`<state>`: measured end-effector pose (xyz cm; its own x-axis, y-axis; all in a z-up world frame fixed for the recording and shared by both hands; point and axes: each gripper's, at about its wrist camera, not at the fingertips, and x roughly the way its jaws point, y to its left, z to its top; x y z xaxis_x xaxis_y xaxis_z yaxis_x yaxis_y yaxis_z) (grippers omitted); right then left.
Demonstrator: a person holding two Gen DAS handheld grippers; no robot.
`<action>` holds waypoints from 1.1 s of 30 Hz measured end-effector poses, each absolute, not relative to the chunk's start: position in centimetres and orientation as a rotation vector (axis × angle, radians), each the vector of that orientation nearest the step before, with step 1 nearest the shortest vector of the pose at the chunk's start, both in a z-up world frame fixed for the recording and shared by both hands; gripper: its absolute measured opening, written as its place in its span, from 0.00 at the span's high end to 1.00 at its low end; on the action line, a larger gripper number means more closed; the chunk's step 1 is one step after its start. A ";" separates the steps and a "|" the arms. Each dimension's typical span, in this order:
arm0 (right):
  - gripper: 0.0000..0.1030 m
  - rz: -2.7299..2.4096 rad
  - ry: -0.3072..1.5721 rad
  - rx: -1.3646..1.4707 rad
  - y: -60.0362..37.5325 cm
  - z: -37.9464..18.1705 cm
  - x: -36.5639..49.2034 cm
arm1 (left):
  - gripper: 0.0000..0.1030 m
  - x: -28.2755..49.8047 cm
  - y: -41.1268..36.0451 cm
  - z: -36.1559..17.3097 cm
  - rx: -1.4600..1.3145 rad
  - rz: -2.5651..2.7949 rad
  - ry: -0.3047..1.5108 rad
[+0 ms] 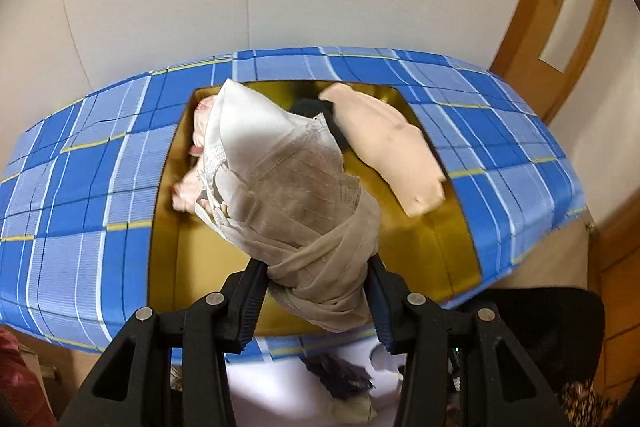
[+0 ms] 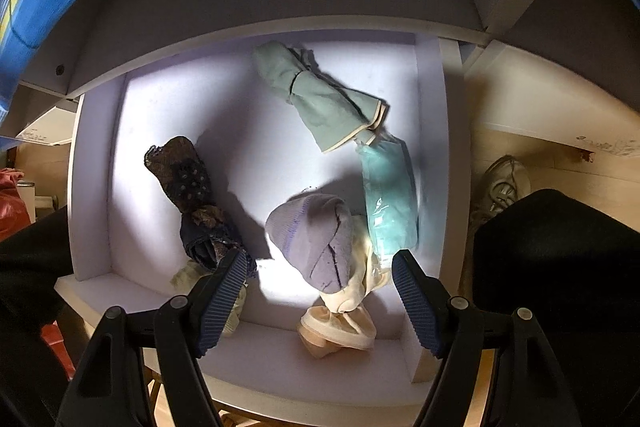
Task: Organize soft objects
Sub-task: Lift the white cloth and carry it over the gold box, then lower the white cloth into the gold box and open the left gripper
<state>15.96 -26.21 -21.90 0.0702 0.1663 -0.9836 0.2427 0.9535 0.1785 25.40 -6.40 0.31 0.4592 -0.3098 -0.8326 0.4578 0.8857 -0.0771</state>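
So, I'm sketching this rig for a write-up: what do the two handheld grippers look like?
Both look alike. The left gripper and right gripper have matte black plastic frames with triangular cut-outs and round silver pivot pins. Their fingers carry dark blue, finely ribbed pads. No cables, markings or sleeves show.

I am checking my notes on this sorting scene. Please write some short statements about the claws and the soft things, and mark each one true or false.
1. The left claw is shut on a beige rolled garment. True.
2. The right claw grips the lilac bundle. False: its jaws stand open above the drawer and hold nothing.
3. The gold-lined box is set in a blue plaid surface. True.
4. The white drawer holds only one item. False: it holds several, among them a pale green roll and a dark lace roll.
5. A peach roll lies in the gold-lined box. True.
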 end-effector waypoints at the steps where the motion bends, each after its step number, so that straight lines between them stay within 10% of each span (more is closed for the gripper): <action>1: 0.26 -0.056 1.511 0.337 -26.2 -22.0 15.9 | 0.55 25.8 -6.6 0.2 0.172 -0.465 0.987; 33: 0.26 0.022 1.551 0.471 -25.6 -22.5 15.4 | 0.52 38.7 -13.2 -5.5 0.527 -0.309 1.073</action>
<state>15.40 -25.63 -22.53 0.0387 0.3055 -0.9514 0.2778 0.9113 0.3039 38.70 -13.25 -5.49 0.4522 0.0121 -0.8918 0.4850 0.8358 0.2573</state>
